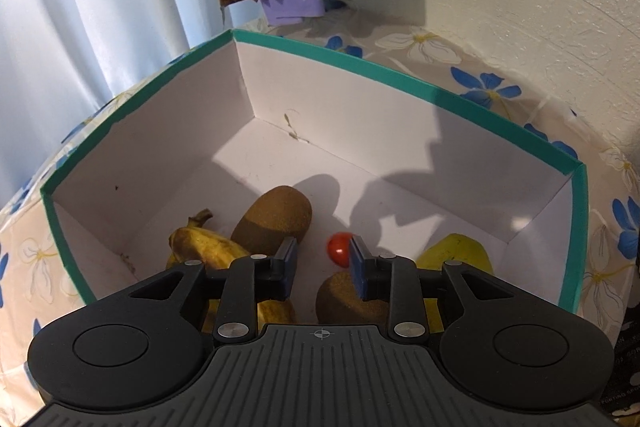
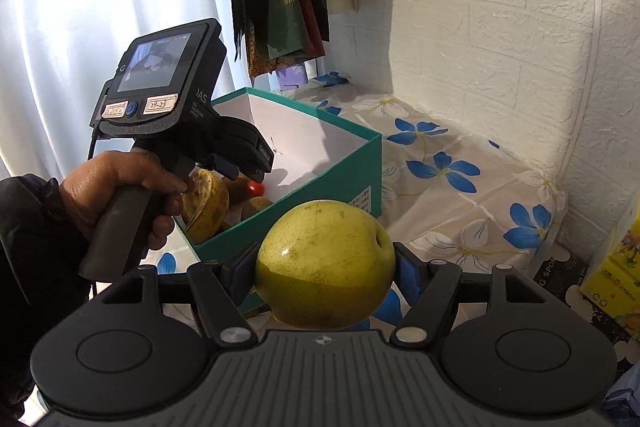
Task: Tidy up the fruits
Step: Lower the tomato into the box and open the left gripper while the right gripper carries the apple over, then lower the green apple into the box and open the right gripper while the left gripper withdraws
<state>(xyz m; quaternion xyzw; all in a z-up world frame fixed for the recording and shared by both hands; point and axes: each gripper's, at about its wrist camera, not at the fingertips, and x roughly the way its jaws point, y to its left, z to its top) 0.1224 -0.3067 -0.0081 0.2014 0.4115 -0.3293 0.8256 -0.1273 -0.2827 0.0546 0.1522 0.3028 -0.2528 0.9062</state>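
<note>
Right tongs (image 2: 325,267) grip a yellow pear (image 2: 325,263) beside the teal box (image 2: 340,163); left tongs (image 1: 323,265) hang open inside it, seemingly above a cherry tomato (image 1: 339,253).

Left gripper (image 2: 256,167) body: two handwritten white stickers below its screen (image 2: 154,67), right one reads roughly "24-23", left one illegible. "AS" printed on its side, rest hidden. Teal box (image 2: 320,179) has a small white label, too small to read. Dark mat (image 2: 560,279) at right: partial "G SPO". Yellow carton (image 2: 616,275): print unreadable.
</note>
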